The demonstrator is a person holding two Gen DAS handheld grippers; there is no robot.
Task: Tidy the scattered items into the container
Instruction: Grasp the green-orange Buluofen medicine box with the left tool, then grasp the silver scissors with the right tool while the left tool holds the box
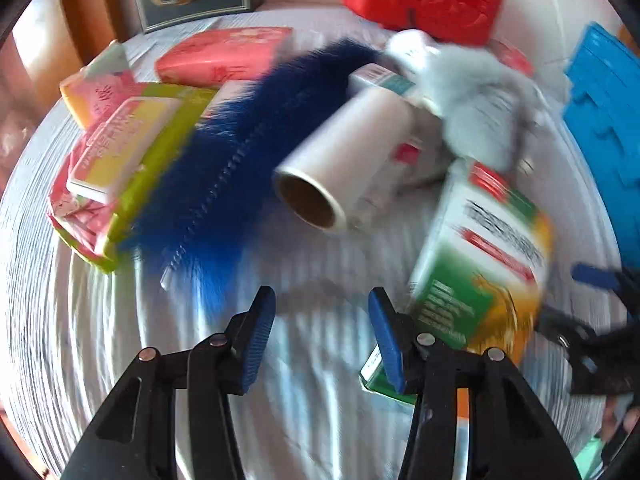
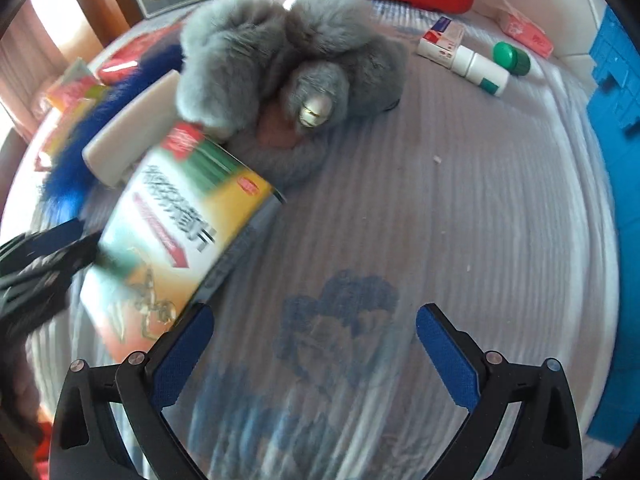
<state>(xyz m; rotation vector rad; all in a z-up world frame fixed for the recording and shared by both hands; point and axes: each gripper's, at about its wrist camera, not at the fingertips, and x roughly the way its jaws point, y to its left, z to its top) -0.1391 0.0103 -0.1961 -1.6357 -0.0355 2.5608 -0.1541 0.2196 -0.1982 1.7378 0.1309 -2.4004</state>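
The green-and-yellow box (image 2: 172, 232) lies tilted, long axis toward the grey fur (image 2: 280, 64).

The left gripper (image 1: 322, 304) points forward and down, its jaws parted with a clear gap between the blue pads (image 1: 258, 334) — nothing sits between them. The black linkage arms splay out toward the bottom of the left wrist view. The right gripper (image 2: 314, 328) is spread wider, its blue pads (image 2: 448, 354) angled outward and nothing between them either. Each gripper shows at the edge of the other's view — the right one at the left camera's right edge, the left one blurred at the right camera's left edge.
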